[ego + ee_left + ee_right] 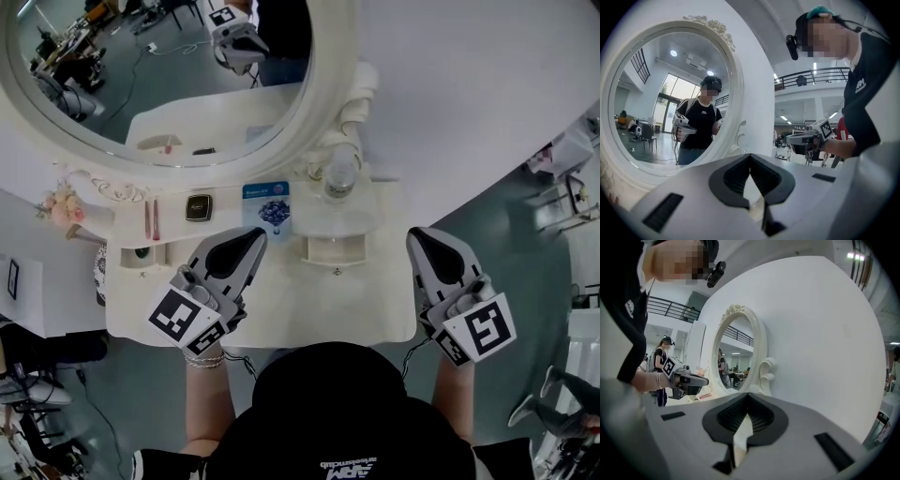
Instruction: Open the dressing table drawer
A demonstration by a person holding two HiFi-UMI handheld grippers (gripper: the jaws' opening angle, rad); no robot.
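Head view showed us the small drawer (330, 251) at 12 o'clock on the white dressing table (309, 314). Our left gripper (255, 236) was at the drawer's 9 o'clock and our right gripper (418, 236) at its 3 o'clock. Neither touched it. Both had jaws shut tight, holding nothing.
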